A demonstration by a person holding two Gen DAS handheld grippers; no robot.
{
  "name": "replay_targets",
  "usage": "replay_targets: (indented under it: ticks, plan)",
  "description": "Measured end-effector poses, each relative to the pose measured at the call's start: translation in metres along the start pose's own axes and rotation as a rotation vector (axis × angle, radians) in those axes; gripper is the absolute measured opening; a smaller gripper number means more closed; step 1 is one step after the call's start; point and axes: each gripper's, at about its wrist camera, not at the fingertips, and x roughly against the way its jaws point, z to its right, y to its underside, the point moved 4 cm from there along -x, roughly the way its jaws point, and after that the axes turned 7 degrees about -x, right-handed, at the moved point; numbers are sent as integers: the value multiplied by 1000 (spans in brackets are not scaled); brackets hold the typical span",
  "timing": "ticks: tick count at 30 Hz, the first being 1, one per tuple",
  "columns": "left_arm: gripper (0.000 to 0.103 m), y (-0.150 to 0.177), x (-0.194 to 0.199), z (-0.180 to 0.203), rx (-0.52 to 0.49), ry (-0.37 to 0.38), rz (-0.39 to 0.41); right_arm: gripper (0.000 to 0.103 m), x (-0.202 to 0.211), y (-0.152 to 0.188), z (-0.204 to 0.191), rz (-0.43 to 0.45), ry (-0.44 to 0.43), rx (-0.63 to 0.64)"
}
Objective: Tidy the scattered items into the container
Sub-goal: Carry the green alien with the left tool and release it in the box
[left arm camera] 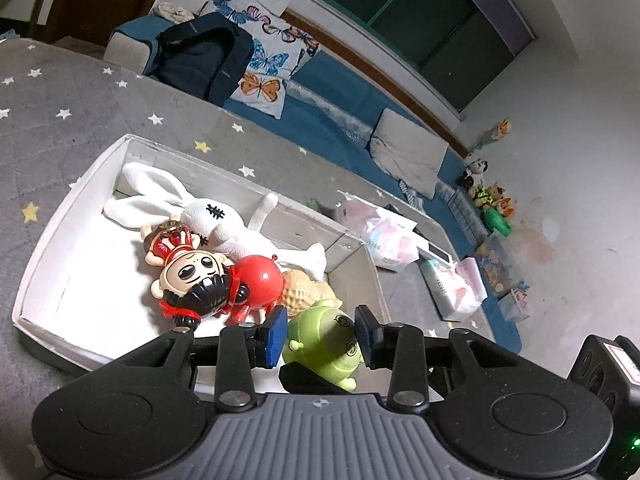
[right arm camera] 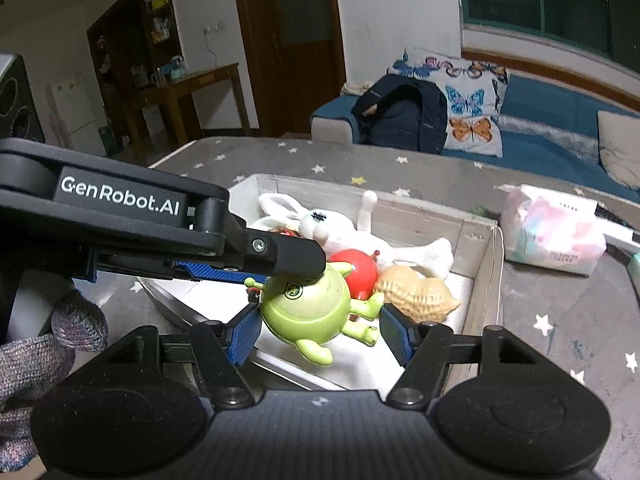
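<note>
- Left wrist view: left gripper (left arm camera: pixel 321 330) hangs wide open over the box (left arm camera: pixel 48 256), pads beside the green toy (left arm camera: pixel 324 340) without clamping; judged a release into the box.
- Right wrist view: right gripper (right arm camera: pixel 318 332) also gapes, gripping nothing; the round, glossy, stubby-limbed green toy (right arm camera: pixel 308 308) lies in the box's near corner by the peanut (right arm camera: pixel 416 292).

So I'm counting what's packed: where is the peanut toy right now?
The peanut toy lies inside the white box, near its right wall in the right wrist view, beside the red ball toy.
</note>
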Motion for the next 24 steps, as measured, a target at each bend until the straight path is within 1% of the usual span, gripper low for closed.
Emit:
replay_targets:
  ticks: [8, 24]
  plan:
    - [39, -1, -21, -6, 12, -12, -41, 66, -16, -2, 12, -68, 1, -22]
    - [39, -1, -44, -10, -11, -38, -126, 66, -42, -4, 20, -183, 30, 10]
